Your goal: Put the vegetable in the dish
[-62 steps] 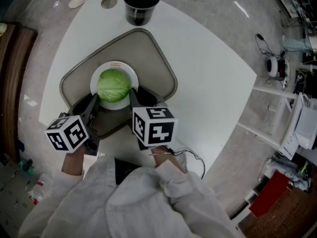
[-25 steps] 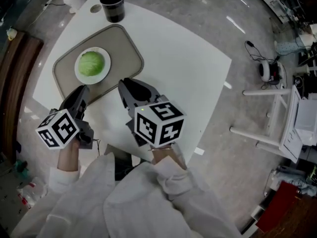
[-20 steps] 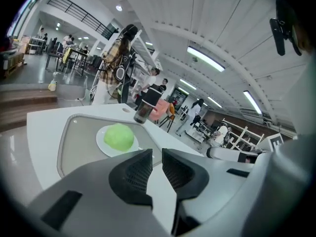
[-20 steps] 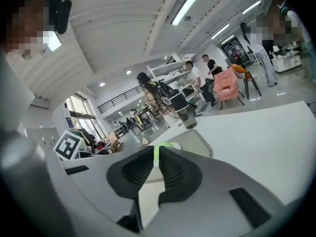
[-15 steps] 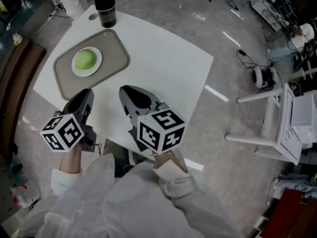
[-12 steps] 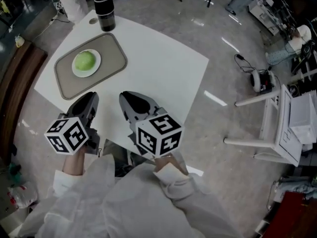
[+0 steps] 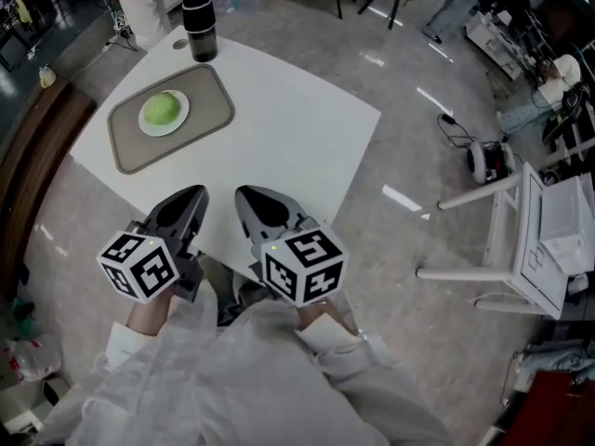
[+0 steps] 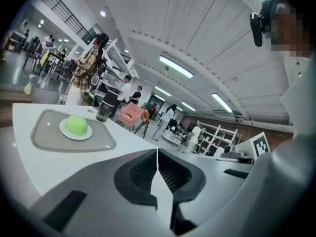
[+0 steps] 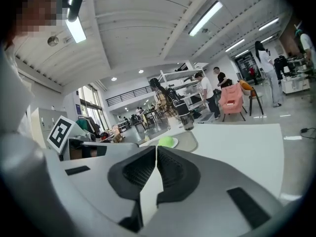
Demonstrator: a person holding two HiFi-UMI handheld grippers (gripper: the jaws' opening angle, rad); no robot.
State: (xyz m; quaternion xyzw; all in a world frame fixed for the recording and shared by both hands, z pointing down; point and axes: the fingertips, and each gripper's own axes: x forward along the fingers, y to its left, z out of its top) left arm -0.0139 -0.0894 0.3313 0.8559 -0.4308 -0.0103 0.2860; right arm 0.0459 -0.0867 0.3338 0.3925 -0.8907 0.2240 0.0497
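a white table [image 7: 288,137] bears a grey tray [image 7: 203,100] and a black tumbler [image 7: 198,31].

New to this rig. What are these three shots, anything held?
No robot: a person holds a handheld left gripper and right gripper, each with a marker cube. One picture comes from a head camera looking down; the other two ride on the grippers, looking along their fingers. On the white table sits a tray with a green vegetable in a white dish, plus a dark cup. Both grippers are shut and empty; the right's fingers have just been closing on nothing.
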